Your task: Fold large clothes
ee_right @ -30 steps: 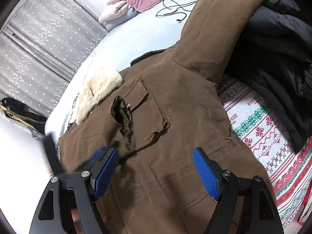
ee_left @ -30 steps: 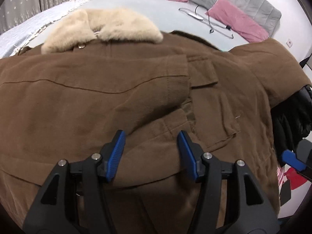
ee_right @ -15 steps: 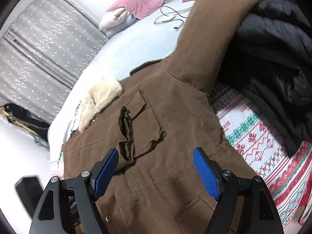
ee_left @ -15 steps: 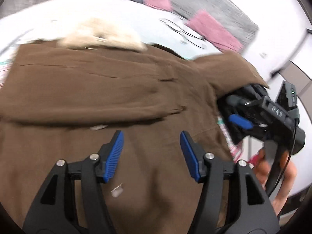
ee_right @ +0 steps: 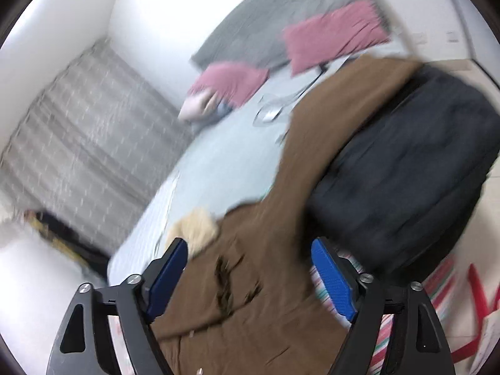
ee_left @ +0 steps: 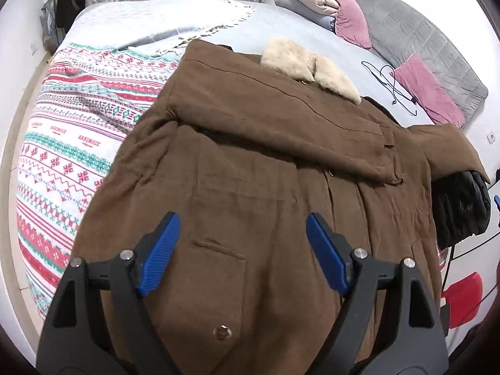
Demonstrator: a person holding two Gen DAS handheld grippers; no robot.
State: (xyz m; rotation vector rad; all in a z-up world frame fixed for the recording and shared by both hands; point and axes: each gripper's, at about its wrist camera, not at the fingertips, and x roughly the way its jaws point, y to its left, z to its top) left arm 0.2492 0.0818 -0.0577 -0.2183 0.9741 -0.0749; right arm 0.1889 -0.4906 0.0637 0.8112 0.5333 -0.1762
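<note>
Only left view shows patterned blanket [ee_left: 72, 143] beside brown coat [ee_left: 250, 187] | left hand-held gripper [ee_left: 242, 250] spread | right hand-held gripper [ee_right: 250, 276] spread

Long brown coat [ee_left: 265, 187]: matt, slightly napped cloth, creased; shiny round metal snap button [ee_left: 221, 332] near hem. Cream fur collar [ee_left: 307, 67]: fluffy, shaggy pile. Patterned red-green-white blanket [ee_left: 68, 143]: flat woven cloth, matt. Black puffer jacket [ee_right: 406, 168]: smooth fabric with faint sheen, blurred. Pink pillows [ee_left: 425, 89] and grey headboard [ee_left: 415, 34]: soft matt cloth. Left gripper [ee_left: 243, 250] fingers [ee_left: 161, 251]: ribbed blue plastic pads on matt black plastic, bright metal screws.
</note>
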